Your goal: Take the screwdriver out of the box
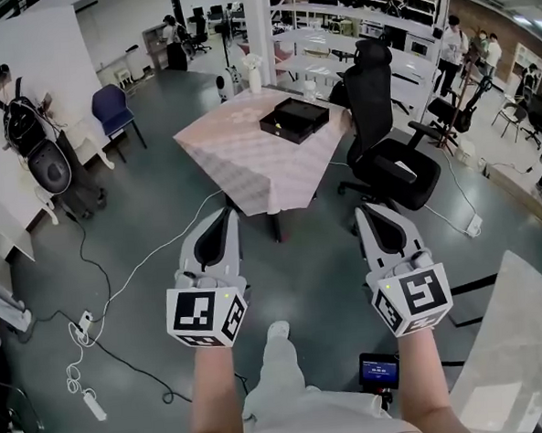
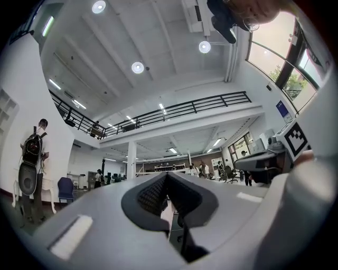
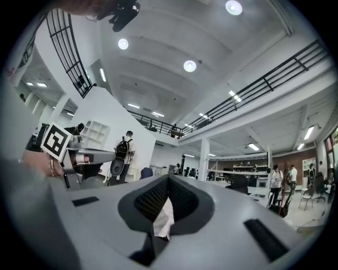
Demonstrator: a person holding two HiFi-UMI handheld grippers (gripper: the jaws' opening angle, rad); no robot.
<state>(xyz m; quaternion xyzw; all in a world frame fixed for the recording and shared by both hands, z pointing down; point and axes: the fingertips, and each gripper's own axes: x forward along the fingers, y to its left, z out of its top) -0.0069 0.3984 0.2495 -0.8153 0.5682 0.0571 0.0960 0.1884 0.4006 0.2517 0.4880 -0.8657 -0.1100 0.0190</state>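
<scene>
Both closed on nothing: left gripper, right gripper.
You've yet to approach; the box sits on the table well ahead, screwdriver unseen. Step closer, then open up.

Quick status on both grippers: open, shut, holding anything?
Left gripper: closed, jaw tips together, nothing held.
Right gripper: closed, jaw tips together, nothing held.
</scene>
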